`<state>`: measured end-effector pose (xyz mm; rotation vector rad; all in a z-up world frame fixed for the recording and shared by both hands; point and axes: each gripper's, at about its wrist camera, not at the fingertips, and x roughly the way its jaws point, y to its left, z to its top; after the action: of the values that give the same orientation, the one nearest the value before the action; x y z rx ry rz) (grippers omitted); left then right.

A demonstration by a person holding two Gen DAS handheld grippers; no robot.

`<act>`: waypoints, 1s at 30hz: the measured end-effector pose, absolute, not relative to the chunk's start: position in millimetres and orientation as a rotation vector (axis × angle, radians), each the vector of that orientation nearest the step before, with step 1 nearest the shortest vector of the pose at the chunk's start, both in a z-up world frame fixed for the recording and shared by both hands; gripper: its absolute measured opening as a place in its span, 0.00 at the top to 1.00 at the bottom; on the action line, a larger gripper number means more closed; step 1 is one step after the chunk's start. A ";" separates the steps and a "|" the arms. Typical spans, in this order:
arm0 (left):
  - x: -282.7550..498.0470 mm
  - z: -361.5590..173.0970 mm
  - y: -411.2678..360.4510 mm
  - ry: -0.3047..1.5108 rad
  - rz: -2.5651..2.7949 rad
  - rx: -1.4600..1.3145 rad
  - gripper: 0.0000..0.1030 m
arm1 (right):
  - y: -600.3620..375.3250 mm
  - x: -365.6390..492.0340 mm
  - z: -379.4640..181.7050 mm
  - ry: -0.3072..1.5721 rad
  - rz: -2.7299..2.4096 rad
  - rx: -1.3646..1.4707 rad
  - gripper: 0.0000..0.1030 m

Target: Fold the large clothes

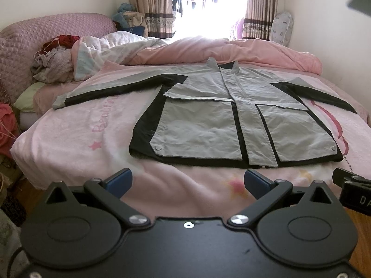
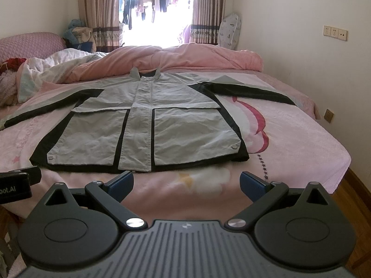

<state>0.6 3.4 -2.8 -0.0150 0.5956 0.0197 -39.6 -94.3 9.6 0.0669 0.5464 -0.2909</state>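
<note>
A grey jacket with black panels (image 1: 208,120) lies flat and face up on the pink bed cover, collar toward the window, both sleeves spread out to the sides. It also shows in the right wrist view (image 2: 143,127). My left gripper (image 1: 188,181) is open and empty, held above the foot of the bed just short of the jacket's hem. My right gripper (image 2: 187,181) is open and empty, also short of the hem, to the right of the left one. Each gripper shows at the edge of the other's view.
A bunched pink quilt (image 2: 185,58) lies across the bed beyond the collar. A pile of clothes (image 1: 53,62) sits at the left by the pink headboard (image 1: 27,37). A wall runs along the right side (image 2: 301,46). Wooden floor (image 2: 357,194) shows at the bed's right corner.
</note>
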 end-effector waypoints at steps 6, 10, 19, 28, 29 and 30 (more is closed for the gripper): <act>-0.1 -1.8 3.1 0.593 0.018 -0.011 0.00 | -95.0 -39.8 9.9 0.545 -0.290 0.068 0.00; 0.0 -1.8 2.9 0.595 0.019 -0.011 0.00 | -95.2 -39.7 9.9 0.545 -0.290 0.067 0.00; 0.0 -2.2 2.3 0.597 0.020 -0.010 0.00 | -95.2 -39.6 9.7 0.546 -0.290 0.067 0.00; 0.8 -2.4 1.9 0.601 0.018 -0.011 0.00 | -95.2 -39.8 9.5 0.546 -0.290 0.068 0.00; 1.0 -2.6 2.0 0.602 0.019 -0.013 0.00 | -95.2 -39.8 9.4 0.547 -0.291 0.068 0.00; 1.4 -2.8 2.4 0.604 0.018 -0.014 0.00 | -95.4 -39.7 9.0 0.547 -0.291 0.069 0.00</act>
<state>1.4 2.4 -2.8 -0.0136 0.6036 0.0184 -39.7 -95.4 9.0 0.0693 0.5474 -0.2912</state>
